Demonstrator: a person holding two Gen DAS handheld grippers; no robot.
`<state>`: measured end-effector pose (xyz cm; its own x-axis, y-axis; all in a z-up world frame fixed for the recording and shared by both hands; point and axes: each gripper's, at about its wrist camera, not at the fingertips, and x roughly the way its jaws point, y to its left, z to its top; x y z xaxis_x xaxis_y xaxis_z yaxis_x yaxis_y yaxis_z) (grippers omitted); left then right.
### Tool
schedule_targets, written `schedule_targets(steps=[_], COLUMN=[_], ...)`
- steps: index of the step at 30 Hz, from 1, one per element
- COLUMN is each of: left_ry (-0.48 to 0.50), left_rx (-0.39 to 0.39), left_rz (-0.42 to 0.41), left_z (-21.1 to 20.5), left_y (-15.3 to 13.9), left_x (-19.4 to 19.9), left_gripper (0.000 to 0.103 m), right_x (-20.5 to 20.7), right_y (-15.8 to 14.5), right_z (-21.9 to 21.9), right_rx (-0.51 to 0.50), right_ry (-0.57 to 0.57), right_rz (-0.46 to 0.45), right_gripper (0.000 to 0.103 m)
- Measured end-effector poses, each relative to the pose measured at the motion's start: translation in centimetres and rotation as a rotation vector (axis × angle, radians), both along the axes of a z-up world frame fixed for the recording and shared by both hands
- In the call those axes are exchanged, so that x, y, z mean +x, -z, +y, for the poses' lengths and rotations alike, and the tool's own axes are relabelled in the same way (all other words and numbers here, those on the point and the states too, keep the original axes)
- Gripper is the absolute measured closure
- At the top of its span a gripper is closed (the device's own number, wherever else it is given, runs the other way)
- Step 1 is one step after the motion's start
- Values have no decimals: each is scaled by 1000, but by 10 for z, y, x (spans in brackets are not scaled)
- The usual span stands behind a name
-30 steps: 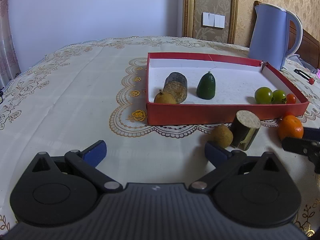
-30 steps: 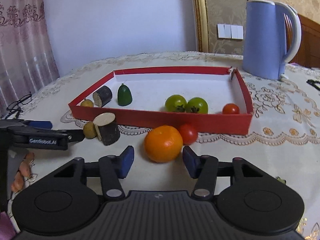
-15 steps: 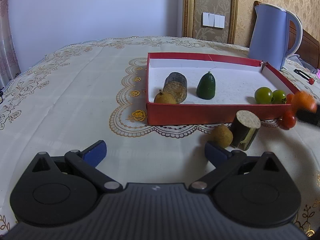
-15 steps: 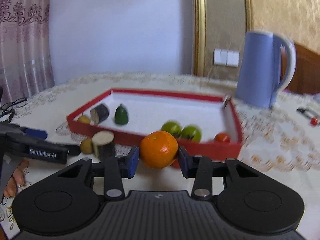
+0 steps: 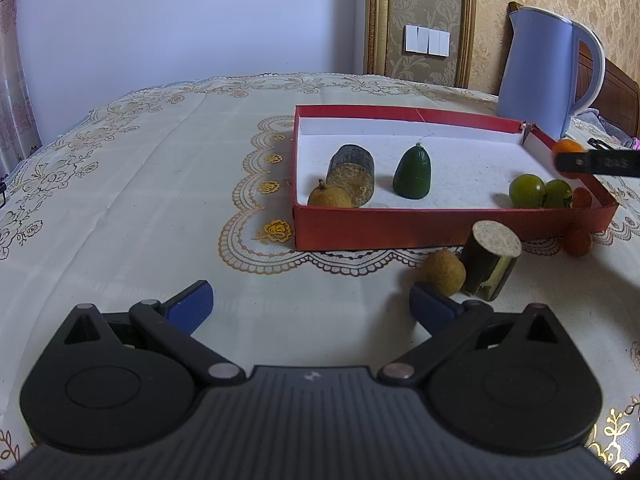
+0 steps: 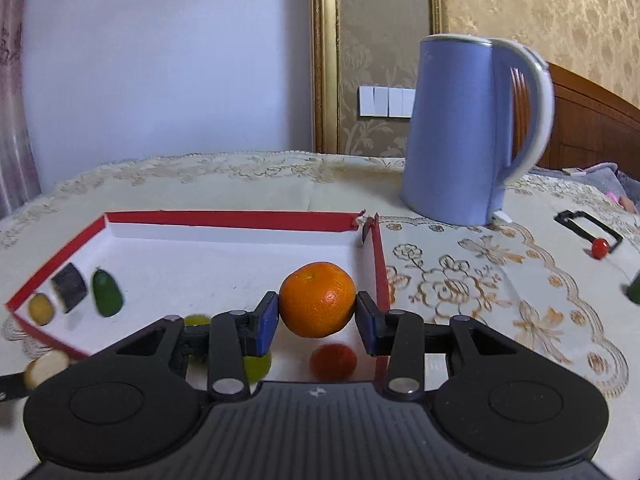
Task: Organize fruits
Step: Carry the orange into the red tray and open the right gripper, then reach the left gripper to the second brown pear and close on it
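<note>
1. Right tongs (image 6: 317,316) grip the orange (image 6: 317,299) over the red box (image 6: 224,220), near its right wall.
2. Left tongs (image 5: 310,306) gape empty.
3. Next, probably: lower, release beside the blurred tomato (image 6: 333,362).

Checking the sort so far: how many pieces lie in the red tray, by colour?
Green: 3 (cone, two green tomatoes)
Red: 1 (red tomato)
Yellow-brown: 1 (fruit)
Dark: 1 (cylinder)
Total: 6
The gripped orange is excluded.
</note>
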<state>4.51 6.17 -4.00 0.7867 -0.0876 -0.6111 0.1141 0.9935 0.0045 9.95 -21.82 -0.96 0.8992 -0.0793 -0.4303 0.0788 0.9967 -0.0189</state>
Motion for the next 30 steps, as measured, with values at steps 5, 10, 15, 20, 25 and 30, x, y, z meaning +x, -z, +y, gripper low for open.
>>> schedule_targets(steps=[5,10,15,20,25,30], left_ry=[0,0,0,0,0,0], left_rx=[0,0,0,0,0,0], left_rz=[0,0,0,0,0,0], left_z=[0,0,0,0,0,0], left_y=[0,0,0,0,0,0], left_x=[0,0,0,0,0,0], left_gripper=[0,0,0,0,0,0], right_x=[24,30,25,-13,-60,-84], right_y=[9,15,13,-1,3,19], right_z=[-1,-3,-2,-10,-9,-20], right_rx=[-17,-3,-2,71,-32,-57], right_ry=[19,15,7,-11,1,29], right_rz=[49,70,74,25,31,71], right_gripper=[62,61,51,40,26,26])
